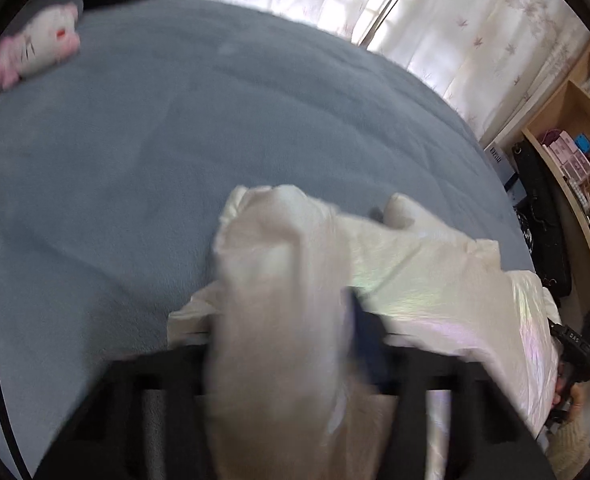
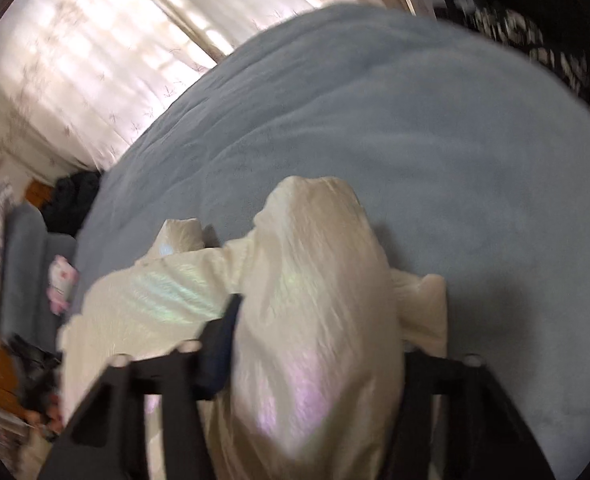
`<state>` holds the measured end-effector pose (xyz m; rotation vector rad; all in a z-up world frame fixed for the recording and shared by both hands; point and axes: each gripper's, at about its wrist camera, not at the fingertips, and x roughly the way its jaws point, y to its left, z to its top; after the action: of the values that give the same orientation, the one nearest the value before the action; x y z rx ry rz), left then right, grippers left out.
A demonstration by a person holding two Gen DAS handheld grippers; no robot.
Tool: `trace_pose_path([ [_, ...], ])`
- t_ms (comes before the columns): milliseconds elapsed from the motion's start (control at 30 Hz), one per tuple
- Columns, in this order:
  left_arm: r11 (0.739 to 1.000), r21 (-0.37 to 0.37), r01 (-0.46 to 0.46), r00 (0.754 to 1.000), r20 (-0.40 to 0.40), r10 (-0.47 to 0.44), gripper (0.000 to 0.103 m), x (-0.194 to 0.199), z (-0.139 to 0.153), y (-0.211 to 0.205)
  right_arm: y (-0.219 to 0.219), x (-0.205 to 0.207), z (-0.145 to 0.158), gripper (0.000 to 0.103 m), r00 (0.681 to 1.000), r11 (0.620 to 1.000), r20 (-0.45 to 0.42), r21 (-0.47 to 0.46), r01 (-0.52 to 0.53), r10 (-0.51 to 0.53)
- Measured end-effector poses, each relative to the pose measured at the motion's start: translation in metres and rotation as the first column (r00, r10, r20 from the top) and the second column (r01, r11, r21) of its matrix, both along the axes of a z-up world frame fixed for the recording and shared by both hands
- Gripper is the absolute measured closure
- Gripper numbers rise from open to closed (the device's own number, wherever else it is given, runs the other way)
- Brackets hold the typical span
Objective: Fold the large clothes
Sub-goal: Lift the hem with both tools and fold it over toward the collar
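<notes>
Bunched cream garment (image 1: 279, 300) fills the left gripper (image 1: 291, 360), clamped tight on its fabric; the right gripper (image 2: 307, 340) likewise pinches another fold. Beyond both grippers, the rest spreads over the blue-grey bed (image 1: 175, 140), plush toy (image 1: 39, 48) far off.

The garment (image 1: 435, 280) is a thin cream cloth with a glossy, faintly iridescent sheen — pink and green glints across its creases; the bed cover (image 1: 215, 140) is a matt grey-blue fleece, soft and napped; the curtains (image 1: 475, 32) look like light printed fabric; the shelving (image 1: 567, 120) seems pale wood, though blurred; the plush toy (image 1: 39, 48) is fuzzy white and pink — matt.
</notes>
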<state>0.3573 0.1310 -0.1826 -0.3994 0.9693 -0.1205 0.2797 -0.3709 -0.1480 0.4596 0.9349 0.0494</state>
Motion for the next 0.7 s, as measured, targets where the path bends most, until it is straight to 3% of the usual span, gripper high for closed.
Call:
trace_pose_path([
  [67,0.999,0.013,-0.04,0.999,0.033,0.04,0.086,-0.004,0.013,0.0,0.007,-0.009,0.018,0.084,0.997,0.997,0.069,-0.069,0.019,-0.014],
  [167,0.995,0.048,-0.084,0.992,0.1,0.079,0.09,-0.011,0.033,-0.002,0.013,-0.016,0.045,0.086,0.986,0.99,0.162,-0.122,0.07,-0.05],
  [267,0.984,0.121,-0.132,0.984,0.137,0.115,0.09,-0.005,0.045,-0.013,0.018,-0.005,0.051,0.086,0.981,0.977,0.173,-0.175,0.12,-0.09],
  [433,0.937,0.283,-0.203,0.979,0.03,0.203,0.086,0.022,0.009,-0.04,0.025,0.026,0.007,0.084,0.988,0.949,0.025,-0.276,0.155,-0.154],
  [533,0.883,0.412,-0.224,0.972,0.022,0.236,0.083,0.027,-0.015,-0.051,0.02,0.029,-0.019,0.075,0.981,0.94,-0.004,-0.287,0.185,-0.194],
  [600,0.869,0.434,-0.24,0.967,0.03,0.252,0.082,0.024,-0.022,-0.049,0.015,0.027,-0.028,0.073,0.976,0.942,-0.003,-0.264,0.209,-0.217],
  [700,0.87,0.421,-0.257,0.961,0.017,0.275,0.078,0.028,-0.033,-0.049,0.014,0.026,-0.036,0.07,0.976,0.946,0.003,-0.245,0.212,-0.218],
])
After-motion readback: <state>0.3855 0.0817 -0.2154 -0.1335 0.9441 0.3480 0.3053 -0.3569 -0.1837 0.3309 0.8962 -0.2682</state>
